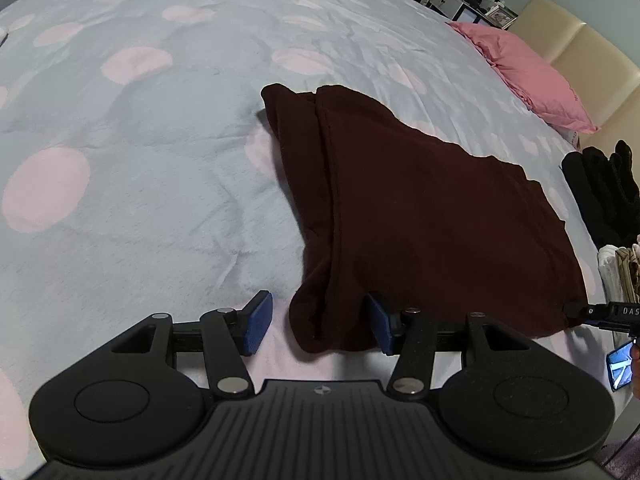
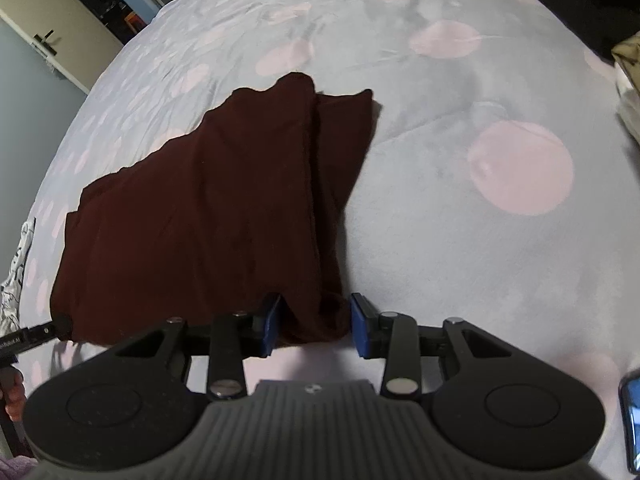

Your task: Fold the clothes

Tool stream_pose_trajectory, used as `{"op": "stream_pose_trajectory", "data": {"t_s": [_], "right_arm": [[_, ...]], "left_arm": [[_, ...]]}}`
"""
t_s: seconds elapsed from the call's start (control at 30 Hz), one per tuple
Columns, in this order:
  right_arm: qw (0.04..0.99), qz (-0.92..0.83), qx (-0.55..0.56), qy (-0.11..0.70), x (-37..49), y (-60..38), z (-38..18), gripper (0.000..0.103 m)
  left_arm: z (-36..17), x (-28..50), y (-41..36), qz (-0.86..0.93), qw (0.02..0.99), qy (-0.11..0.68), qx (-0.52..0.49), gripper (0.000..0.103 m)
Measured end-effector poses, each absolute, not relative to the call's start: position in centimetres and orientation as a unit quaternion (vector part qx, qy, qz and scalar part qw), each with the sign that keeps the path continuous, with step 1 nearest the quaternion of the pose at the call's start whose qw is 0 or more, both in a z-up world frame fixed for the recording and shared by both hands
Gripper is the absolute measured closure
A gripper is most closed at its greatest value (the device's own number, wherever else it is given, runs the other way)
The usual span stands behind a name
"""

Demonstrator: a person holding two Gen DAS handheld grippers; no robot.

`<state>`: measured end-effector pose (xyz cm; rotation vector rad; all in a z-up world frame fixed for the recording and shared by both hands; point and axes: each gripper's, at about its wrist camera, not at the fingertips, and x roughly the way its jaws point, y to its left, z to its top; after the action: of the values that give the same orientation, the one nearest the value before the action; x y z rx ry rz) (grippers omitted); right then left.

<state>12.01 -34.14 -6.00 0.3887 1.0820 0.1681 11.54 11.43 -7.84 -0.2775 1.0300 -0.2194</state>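
A dark maroon garment (image 1: 420, 220) lies partly folded on the pale blue bedspread with pink dots (image 1: 140, 160). My left gripper (image 1: 320, 326) is open, its blue pads either side of the garment's near left corner. In the right wrist view the same garment (image 2: 208, 220) lies to the left, and my right gripper (image 2: 314, 326) is open around its near right corner. The tip of the right gripper shows at the garment's far corner in the left wrist view (image 1: 600, 312). The left gripper's tip shows at the left edge of the right wrist view (image 2: 32, 334).
A pink pillow (image 1: 528, 76) lies against a cream headboard (image 1: 580, 44). Black clothing (image 1: 604, 196) and a stack of light fabrics (image 1: 620, 272) sit at the bed's right side. A door (image 2: 48, 20) is far left in the right wrist view.
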Motion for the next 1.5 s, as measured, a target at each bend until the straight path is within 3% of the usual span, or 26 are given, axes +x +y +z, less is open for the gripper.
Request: {"op": "stream_pose_trajectory", "data": {"t_s": [0.13, 0.37, 0.67, 1.13, 1.3, 1.37, 1.5], "right_arm": [[0.837, 0.077, 0.183, 0.510, 12.2, -33.7, -5.9, 0.086], [0.840, 0.076, 0.189, 0.503, 11.6, -34.2, -3.0, 0.091], [0.830, 0.108, 0.151, 0.526, 8.5, -33.5, 0.8, 0.092], [0.791, 0.120, 0.137, 0.584, 1.5, -32.6, -3.3, 0.091], [0.785, 0.124, 0.105, 0.598, 1.4, -31.7, -4.5, 0.081], [0.784, 0.124, 0.091, 0.602, 1.3, -31.6, -4.5, 0.066], [0.799, 0.123, 0.087, 0.582, 1.6, -32.1, -3.1, 0.065]], "left_arm": [[-7.3, 11.4, 11.5, -0.106, 0.859, 0.484, -0.132, 0.091], [-4.6, 10.8, 11.9, -0.125, 0.857, 0.484, -0.125, 0.097], [-0.8, 8.2, 12.9, -0.143, 0.833, 0.525, -0.098, 0.097], [-3.6, 4.0, 12.5, -0.139, 0.812, 0.566, -0.032, 0.095], [-4.4, 2.9, 12.5, -0.135, 0.805, 0.577, -0.010, 0.087], [-4.5, 2.7, 12.7, -0.132, 0.803, 0.581, -0.003, 0.081], [-2.9, 2.5, 13.4, -0.140, 0.822, 0.552, -0.026, 0.067]]}}
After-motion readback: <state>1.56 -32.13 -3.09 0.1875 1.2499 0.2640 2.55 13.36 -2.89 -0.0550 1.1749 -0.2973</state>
